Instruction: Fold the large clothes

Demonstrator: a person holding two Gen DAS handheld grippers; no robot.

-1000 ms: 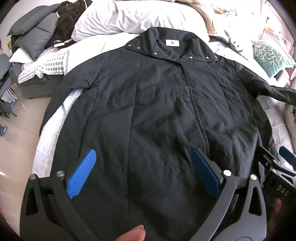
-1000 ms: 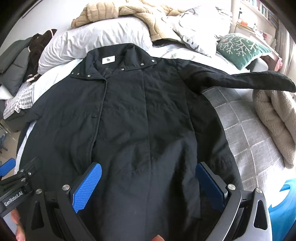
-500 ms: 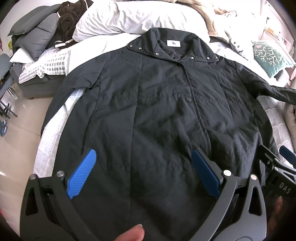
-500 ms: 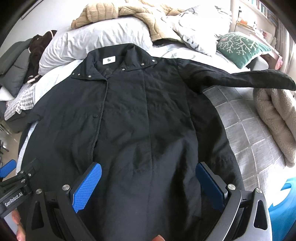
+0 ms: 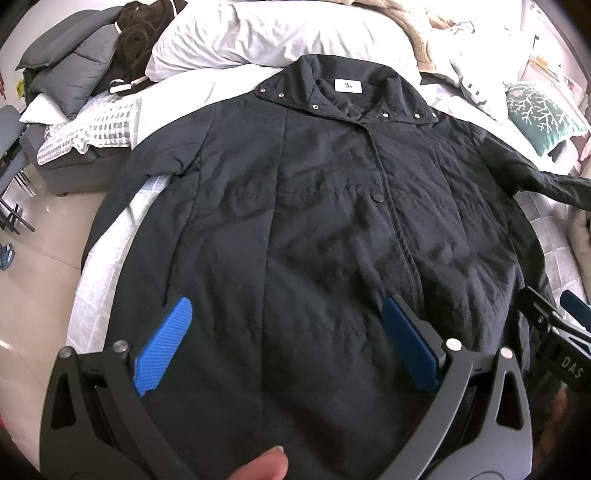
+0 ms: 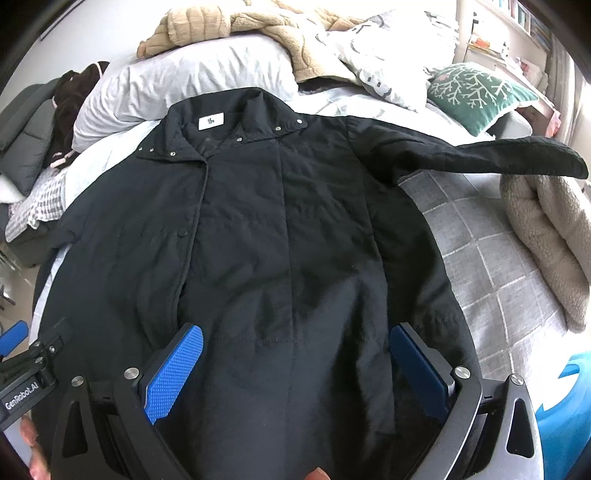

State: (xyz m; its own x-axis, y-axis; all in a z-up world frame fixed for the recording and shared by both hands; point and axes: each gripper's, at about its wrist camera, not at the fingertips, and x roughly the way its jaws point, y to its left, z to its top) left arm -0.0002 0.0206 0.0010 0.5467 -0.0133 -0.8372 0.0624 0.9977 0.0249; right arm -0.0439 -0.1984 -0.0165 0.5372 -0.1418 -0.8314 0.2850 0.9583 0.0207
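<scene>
Nearest the cameras, the left gripper (image 5: 286, 347), a black frame with ribbed blue finger pads, hangs over the lower hem of the long black quilted coat (image 5: 332, 221), its jaws spread wide and gripping nothing; a fingertip (image 5: 264, 463) shows at the bottom edge below it. The right gripper (image 6: 295, 367), built the same way, is likewise released, its pads wide apart above the coat's lower front with no cloth between them. Whether either pad touches the fabric cannot be told. The coat lies face up and closed at the front on the bed's grey grid-patterned cover (image 6: 491, 280), hem toward the grippers and collar away. A dark snap button (image 5: 378, 198) sits on the coat's front placket about halfway up. One sleeve of the coat (image 6: 480, 157) stretches out sideways across the cover, its cuff just above a beige fleecy blanket (image 6: 550, 243). Beyond the coat's collar, which carries a small white label (image 6: 211, 121), lies a white pillow (image 6: 184, 88) with a tan plush throw (image 6: 236, 26) piled behind it. Off the far side of the outstretched sleeve rests a green cushion with a white branch pattern (image 6: 476, 92).
</scene>
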